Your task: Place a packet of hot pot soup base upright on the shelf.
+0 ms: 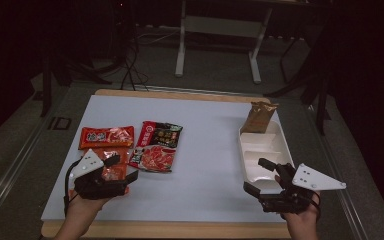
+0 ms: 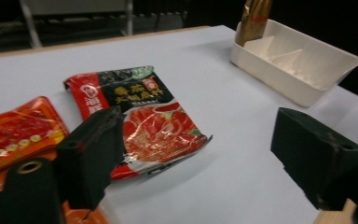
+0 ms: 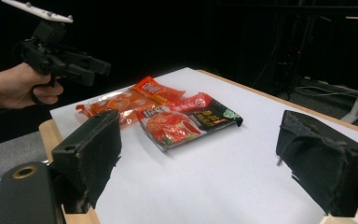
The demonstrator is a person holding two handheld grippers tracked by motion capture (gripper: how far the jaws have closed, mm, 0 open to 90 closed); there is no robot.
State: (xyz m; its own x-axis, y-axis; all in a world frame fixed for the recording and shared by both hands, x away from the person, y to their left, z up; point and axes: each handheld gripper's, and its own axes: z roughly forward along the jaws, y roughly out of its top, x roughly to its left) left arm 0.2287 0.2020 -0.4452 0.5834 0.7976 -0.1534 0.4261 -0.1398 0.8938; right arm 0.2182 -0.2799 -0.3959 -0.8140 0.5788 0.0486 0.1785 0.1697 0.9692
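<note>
On white table, red-black packet [image 1: 156,146] lengthwise away, both hand-held grippers [image 1: 121,169] wide, empty.

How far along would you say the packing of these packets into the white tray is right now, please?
Done: one brown packet stands in the far end of the white tray. In hand: nothing; the left gripper is open over the near orange packet, and the right gripper is open by the tray. Left: the red-and-black packet and both orange packets lie on the table.

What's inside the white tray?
A brown-gold packet stands in the far end of the white divided tray. The other compartments look empty. The tray's near end is hidden behind the right gripper.
</note>
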